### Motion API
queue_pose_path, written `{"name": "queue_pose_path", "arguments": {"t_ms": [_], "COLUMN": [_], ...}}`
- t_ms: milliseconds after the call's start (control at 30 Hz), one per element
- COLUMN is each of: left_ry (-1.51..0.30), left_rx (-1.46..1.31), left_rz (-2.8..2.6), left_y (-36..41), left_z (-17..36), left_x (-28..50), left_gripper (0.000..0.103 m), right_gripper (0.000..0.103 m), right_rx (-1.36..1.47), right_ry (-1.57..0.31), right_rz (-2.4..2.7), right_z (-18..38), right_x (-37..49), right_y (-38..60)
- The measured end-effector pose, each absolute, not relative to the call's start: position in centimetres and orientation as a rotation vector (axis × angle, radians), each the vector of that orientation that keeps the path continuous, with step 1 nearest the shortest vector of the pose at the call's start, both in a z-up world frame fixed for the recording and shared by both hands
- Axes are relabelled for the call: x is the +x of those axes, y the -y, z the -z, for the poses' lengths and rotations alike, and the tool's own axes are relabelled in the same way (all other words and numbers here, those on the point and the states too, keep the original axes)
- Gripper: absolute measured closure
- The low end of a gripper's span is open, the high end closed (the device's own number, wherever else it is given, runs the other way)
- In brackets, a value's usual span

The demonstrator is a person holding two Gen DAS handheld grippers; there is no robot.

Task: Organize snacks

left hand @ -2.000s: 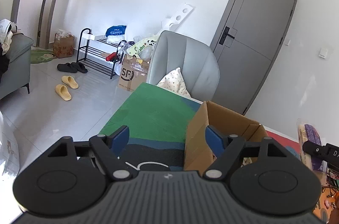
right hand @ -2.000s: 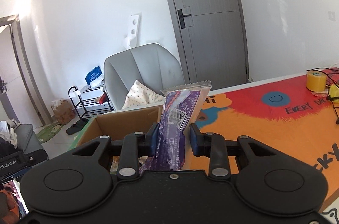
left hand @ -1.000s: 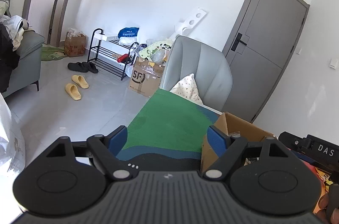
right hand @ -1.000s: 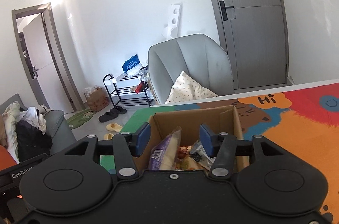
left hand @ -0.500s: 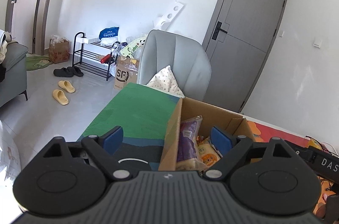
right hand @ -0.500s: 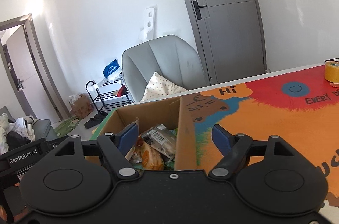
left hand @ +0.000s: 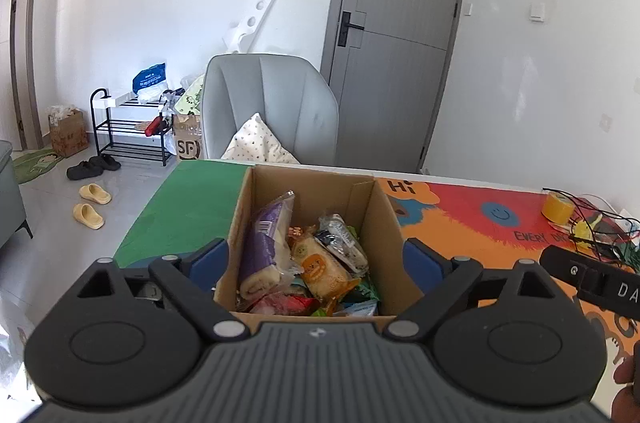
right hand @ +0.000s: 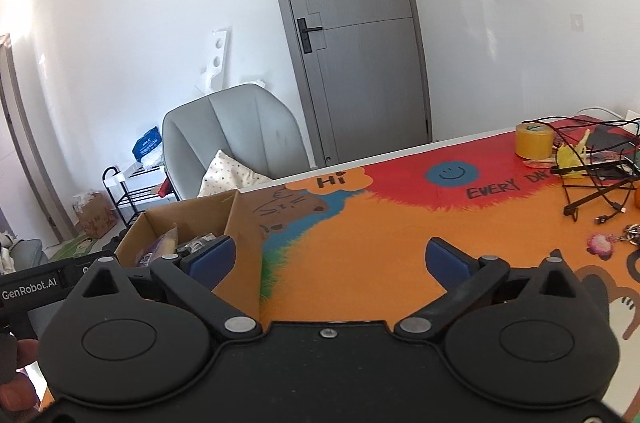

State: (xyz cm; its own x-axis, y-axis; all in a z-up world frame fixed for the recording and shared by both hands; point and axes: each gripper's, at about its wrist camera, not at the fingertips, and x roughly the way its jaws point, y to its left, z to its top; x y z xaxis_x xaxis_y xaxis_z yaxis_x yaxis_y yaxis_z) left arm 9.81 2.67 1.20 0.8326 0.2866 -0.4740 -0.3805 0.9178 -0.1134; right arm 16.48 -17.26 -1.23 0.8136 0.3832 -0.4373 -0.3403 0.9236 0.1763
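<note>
A cardboard box (left hand: 390, 219) stands on the table and holds several snack packs, among them a purple pack (left hand: 264, 247) leaning on its left wall and an orange cake pack (left hand: 322, 269). My left gripper (left hand: 316, 263) is open and empty, its blue pads on either side of the box's near end. In the right wrist view the box (right hand: 236, 223) is at the left. My right gripper (right hand: 328, 259) is open and empty over the orange mat, right of the box.
The colourful mat (right hand: 400, 223) covers the table. A yellow tape roll (right hand: 534, 141), black cables (right hand: 592, 179) and small trinkets (right hand: 600, 243) lie at the far right. A grey chair (left hand: 268, 107) with a pillow stands behind the table. The right gripper's body (left hand: 592, 275) is at the right.
My right gripper let the purple pack go into the box, opened wide and swung right over the mat. My left gripper turned right until the box sat between its pads.
</note>
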Motion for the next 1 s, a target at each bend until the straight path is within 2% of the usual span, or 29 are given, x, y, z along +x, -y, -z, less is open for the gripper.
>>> {"name": "queue_pose_path", "arguments": {"t_ms": [400, 567, 1000], "left_ry": [-0.491, -0.487, -0.513], "left_rx": [-0.139, -0.119, -0.054], "left_rz": [-0.253, -0.232, -0.235], "left_y": [1.0, 1.5, 2.0], "left_z": [-3.2, -4.4, -5.7], "left_x": [8.6, 7.6, 4.5], "left_gripper": [0.008, 0.003, 0.001], "right_gripper": [0.000, 0.000, 0.000], "right_rx": [0.076, 0.052, 0.032], "right_ry": [-0.473, -0.462, -0.466], "right_rz": [-0.324, -0.314, -0.374], "right_z": [-1.3, -2.6, -4.7], "right_x": [13.6, 12.5, 9.8], "right_y": [21.8, 22.6, 23.8]}}
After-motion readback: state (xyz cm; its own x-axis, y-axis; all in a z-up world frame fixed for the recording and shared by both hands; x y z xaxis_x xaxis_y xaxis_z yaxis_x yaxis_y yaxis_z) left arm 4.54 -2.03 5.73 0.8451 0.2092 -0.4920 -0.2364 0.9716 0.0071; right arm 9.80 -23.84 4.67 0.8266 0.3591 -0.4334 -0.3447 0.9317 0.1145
